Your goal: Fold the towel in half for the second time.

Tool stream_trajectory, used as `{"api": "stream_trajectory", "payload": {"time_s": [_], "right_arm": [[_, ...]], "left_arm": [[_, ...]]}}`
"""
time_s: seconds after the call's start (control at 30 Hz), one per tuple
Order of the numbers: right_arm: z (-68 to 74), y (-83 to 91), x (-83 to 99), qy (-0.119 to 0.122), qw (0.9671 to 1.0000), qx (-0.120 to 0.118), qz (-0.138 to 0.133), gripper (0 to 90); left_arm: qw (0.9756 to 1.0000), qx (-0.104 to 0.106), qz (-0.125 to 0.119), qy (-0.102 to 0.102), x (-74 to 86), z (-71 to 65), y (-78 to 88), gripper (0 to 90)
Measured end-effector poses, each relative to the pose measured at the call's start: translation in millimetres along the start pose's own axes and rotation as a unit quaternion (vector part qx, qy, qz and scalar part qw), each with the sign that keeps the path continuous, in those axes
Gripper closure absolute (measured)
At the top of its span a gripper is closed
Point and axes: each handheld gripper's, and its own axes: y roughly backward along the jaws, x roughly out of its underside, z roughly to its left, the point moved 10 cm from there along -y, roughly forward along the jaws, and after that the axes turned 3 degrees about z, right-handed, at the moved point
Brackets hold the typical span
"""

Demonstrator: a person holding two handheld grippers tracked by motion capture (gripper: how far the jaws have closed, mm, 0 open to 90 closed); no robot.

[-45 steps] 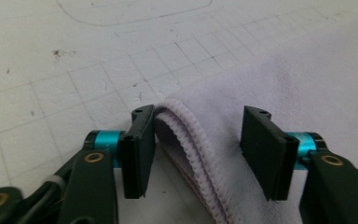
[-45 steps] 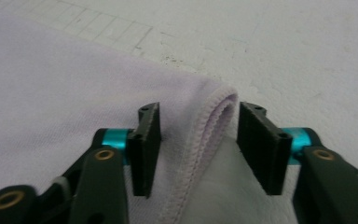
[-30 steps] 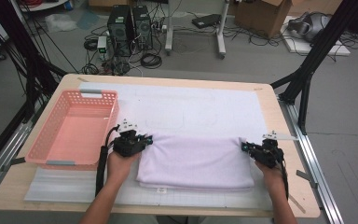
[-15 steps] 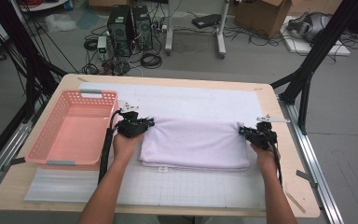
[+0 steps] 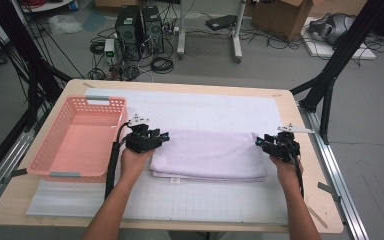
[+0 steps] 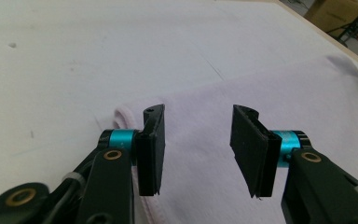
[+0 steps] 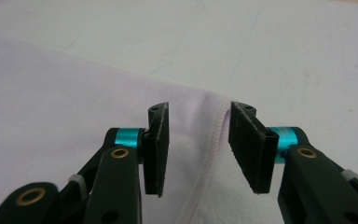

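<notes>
A pale lilac folded towel (image 5: pixel 207 155) lies flat on the white mat in the middle of the table. My left gripper (image 5: pixel 163 136) sits at the towel's far left corner, and its jaws have just been opening. In the left gripper view that gripper (image 6: pixel 198 142) stands open above the towel's corner (image 6: pixel 205 116) with nothing pinched. My right gripper (image 5: pixel 260 142) is at the towel's far right corner, its jaws also just opened. The right gripper view has this gripper (image 7: pixel 198 140) open over the towel's hemmed edge (image 7: pixel 216 126), pads clear of the cloth.
A pink plastic basket (image 5: pixel 55 162) stands empty at the table's left side, close to my left hand. The white mat (image 5: pixel 205 107) extends beyond the towel toward the far edge. Black frame legs, computers and cables stand on the floor beyond the table.
Both grippers carried the towel's near edge away from the person, folding it over, and now both have opened and let go of the cloth. The towel lies narrower and farther back.
</notes>
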Motion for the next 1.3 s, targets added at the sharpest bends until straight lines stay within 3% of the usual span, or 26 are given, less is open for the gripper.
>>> {"api": "stream_trajectory", "payload": {"time_s": [0.1,0.23,0.43,0.5,0.57,0.67,0.83,0.93,1.13,1.3], "right_arm": [[8.9,10.2,6.0,0.013,0.9998,-0.012,-0.001,62.7],[29.0,22.3,23.1,0.021,0.9984,-0.053,0.002,69.8],[55.6,25.4,52.5,0.055,0.9943,-0.084,0.038,75.9],[60.6,26.5,59.7,0.06,0.9935,-0.084,0.048,78.2],[62.8,28.0,64.7,0.066,0.993,-0.081,0.054,80.2],[62.4,31.6,75.1,0.076,0.9924,-0.071,0.066,81.9],[58.4,41.4,85.6,0.083,0.9932,-0.057,0.059,83.1],[54.5,46.6,89.7,0.092,0.9933,-0.044,0.055,83.1],[48.9,50.6,92.5,0.085,0.9946,-0.036,0.048,83.2],[46.5,52.3,92.1,0.076,0.9958,-0.033,0.04,81.1]], "left_arm": [[1.0,0.005,0.004,-0.005,8.5,-8.1,5.4,59.2],[0.9998,0.003,0.014,-0.016,22.9,-16.7,16.0,62.4],[0.9993,-0.002,0.03,-0.02,39.6,-18.2,24.1,64.0],[0.9983,-0.002,0.052,-0.025,56.1,-20.3,26.0,64.6],[0.9981,0.0,0.056,-0.026,64.1,-22.3,27.6,64.8],[0.9985,0.0,0.048,-0.028,71.5,-24.8,32.7,66.4],[0.9983,-0.001,0.044,-0.037,82.0,-31.4,41.8,69.3],[0.9985,-0.002,0.042,-0.037,85.3,-33.4,45.7,71.1],[0.9987,-0.001,0.042,-0.03,89.2,-33.7,50.7,76.8],[0.9991,0.01,0.035,-0.023,88.2,-33.1,52.8,74.6]]}}
